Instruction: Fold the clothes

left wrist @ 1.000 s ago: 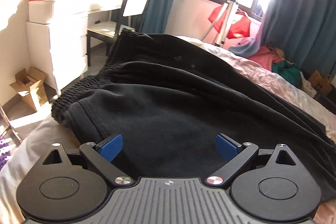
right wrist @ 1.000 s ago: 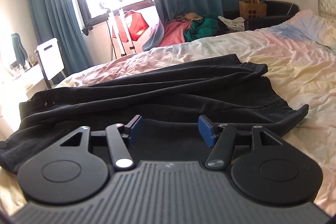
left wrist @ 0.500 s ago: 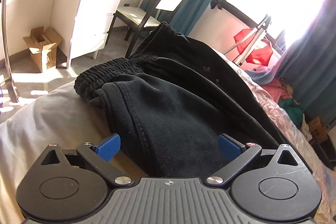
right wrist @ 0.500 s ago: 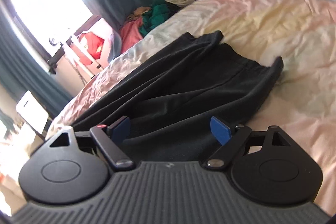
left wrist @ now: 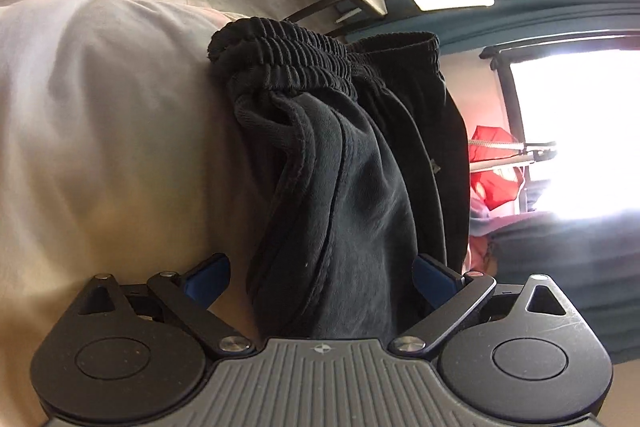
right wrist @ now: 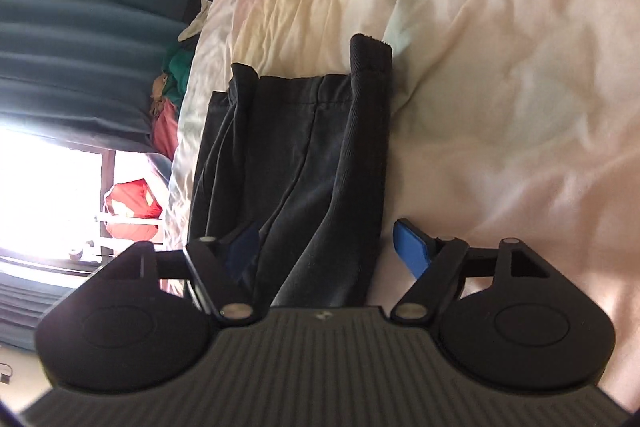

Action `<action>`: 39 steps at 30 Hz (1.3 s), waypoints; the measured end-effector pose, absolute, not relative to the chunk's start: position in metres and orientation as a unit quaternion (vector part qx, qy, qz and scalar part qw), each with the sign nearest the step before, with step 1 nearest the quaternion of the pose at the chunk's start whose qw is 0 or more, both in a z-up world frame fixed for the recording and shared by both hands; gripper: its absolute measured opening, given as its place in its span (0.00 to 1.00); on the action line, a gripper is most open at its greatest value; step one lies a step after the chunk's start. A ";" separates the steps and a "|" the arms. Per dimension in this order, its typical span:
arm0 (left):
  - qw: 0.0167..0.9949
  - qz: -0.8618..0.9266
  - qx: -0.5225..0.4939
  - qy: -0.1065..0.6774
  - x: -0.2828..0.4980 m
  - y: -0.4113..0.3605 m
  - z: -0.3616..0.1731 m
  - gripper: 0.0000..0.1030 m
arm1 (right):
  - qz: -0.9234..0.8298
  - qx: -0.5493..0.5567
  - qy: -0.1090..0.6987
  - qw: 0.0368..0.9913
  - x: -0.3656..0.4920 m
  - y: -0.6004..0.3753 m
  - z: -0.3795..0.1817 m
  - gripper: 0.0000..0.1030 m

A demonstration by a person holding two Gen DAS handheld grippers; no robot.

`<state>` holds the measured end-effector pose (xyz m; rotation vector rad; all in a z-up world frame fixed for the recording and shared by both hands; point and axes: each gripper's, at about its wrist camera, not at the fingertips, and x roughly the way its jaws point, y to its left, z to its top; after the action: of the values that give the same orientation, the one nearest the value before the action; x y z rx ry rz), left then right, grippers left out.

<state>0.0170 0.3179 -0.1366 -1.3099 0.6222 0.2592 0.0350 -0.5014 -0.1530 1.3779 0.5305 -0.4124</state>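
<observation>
Both wide-open and empty, the left gripper (left wrist: 320, 277) and right gripper (right wrist: 326, 245) straddle soft, heavy black trousers (left wrist: 352, 195) on the bed (right wrist: 500, 67), best pinched at their thick edge.

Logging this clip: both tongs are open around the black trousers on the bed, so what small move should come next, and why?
Probably close both. The left tongs straddle the black trousers below the elastic waistband, the right tongs straddle the legs short of the hems, and the cloth lies loose on the bedsheet.
</observation>
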 end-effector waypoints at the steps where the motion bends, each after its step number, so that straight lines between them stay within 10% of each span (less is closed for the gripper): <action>1: 0.740 0.121 -0.601 0.276 0.019 0.318 -0.138 0.92 | -0.182 0.618 0.244 0.725 0.041 -0.502 -0.155 0.71; 10: 0.769 0.112 -0.587 0.226 0.029 0.314 -0.132 0.73 | -0.150 0.578 0.233 0.767 0.078 -0.504 -0.160 0.56; 21: 0.796 0.110 -0.565 0.187 0.021 0.330 -0.127 0.10 | -0.209 0.554 0.220 0.775 0.064 -0.512 -0.150 0.08; 39: 0.893 0.115 -0.408 0.152 0.243 0.290 0.041 0.08 | -0.245 0.359 0.187 0.881 0.244 -0.517 -0.011 0.07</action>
<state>0.2433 0.2904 0.0408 -0.8465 0.3152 0.2395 0.2438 -0.5167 -0.0113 0.7470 0.3898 -0.5100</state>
